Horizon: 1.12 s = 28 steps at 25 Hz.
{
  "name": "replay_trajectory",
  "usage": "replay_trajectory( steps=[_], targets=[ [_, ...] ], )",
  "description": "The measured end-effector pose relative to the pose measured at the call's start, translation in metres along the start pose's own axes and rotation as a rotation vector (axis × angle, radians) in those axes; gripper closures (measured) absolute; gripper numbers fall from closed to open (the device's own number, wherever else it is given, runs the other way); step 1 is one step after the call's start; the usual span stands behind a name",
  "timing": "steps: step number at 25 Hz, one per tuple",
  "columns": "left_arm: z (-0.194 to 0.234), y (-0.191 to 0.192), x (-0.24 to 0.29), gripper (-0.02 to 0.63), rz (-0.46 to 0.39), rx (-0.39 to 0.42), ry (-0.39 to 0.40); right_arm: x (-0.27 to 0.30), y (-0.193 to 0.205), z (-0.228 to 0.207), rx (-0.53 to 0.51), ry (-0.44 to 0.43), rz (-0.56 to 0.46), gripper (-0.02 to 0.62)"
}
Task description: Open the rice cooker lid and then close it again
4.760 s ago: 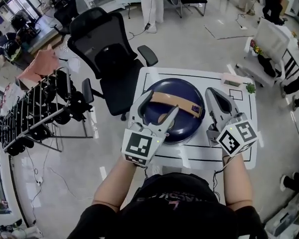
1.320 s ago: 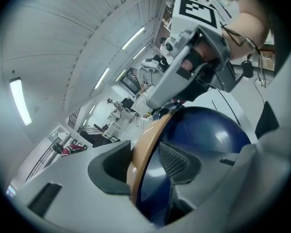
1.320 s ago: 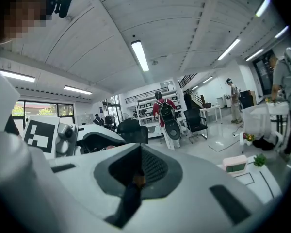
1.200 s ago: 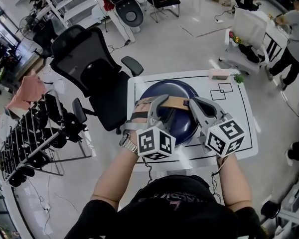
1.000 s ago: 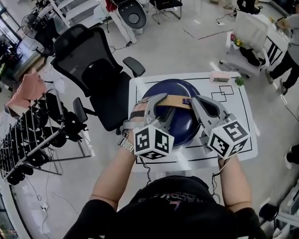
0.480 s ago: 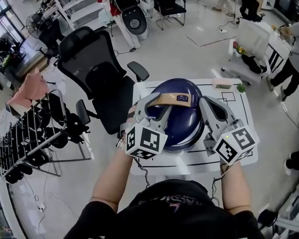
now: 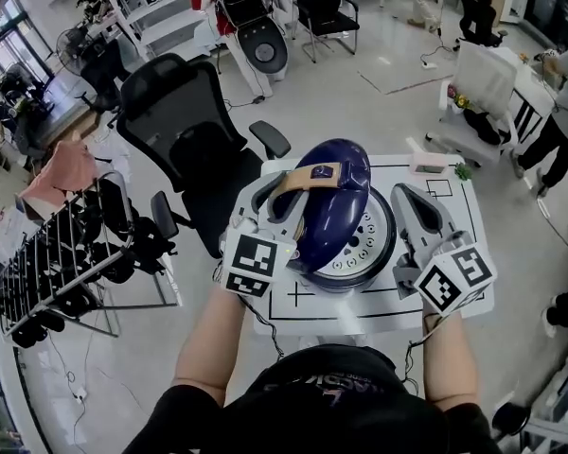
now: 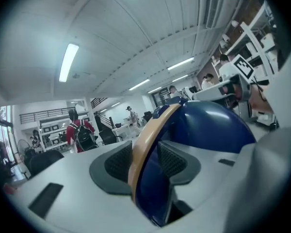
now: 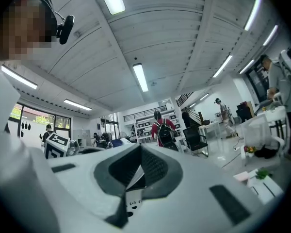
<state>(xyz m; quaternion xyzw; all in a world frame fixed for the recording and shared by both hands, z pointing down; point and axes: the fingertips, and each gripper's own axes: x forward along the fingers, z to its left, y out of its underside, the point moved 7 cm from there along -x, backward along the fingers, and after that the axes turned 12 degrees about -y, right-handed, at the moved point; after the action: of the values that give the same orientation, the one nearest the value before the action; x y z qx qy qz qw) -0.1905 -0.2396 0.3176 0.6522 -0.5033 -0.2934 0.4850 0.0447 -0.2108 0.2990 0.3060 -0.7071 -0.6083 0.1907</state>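
Note:
The rice cooker's blue lid (image 7: 336, 197) stands tilted up on edge, and its silver inner plate (image 7: 362, 244) with holes faces right. My left gripper (image 7: 286, 201) is shut on the tan handle (image 7: 301, 178) that runs over the lid. In the left gripper view the handle (image 8: 144, 140) sits between the grey pads (image 8: 117, 161), with the blue lid (image 8: 208, 125) behind it. My right gripper (image 7: 409, 201) hangs to the right of the cooker, apart from it. Its pads (image 9: 155, 166) are together with nothing held.
The cooker stands on a small white table (image 7: 464, 211) marked with black lines. A pink box (image 7: 426, 166) lies at its far right corner. A black office chair (image 7: 194, 130) is close to the table's left, with a rack (image 7: 66, 253) further left. People are in the room behind.
The lid has swung from lying flat to tilted up, showing its silver underside. My left gripper moved left and up with the handle and rolled. The right gripper rose a little.

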Motion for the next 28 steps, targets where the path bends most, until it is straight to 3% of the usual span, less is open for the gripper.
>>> replay_trajectory(
  steps=[9, 28],
  targets=[
    [0.037, 0.01, -0.012, 0.462, 0.001, -0.124, -0.085, 0.014, 0.01, 0.012, 0.014, -0.029, 0.021, 0.594],
    [0.096, 0.045, -0.03, 0.486, 0.046, -0.198, -0.17, 0.062, 0.038, 0.04, 0.05, -0.096, 0.057, 0.594]
  ],
)
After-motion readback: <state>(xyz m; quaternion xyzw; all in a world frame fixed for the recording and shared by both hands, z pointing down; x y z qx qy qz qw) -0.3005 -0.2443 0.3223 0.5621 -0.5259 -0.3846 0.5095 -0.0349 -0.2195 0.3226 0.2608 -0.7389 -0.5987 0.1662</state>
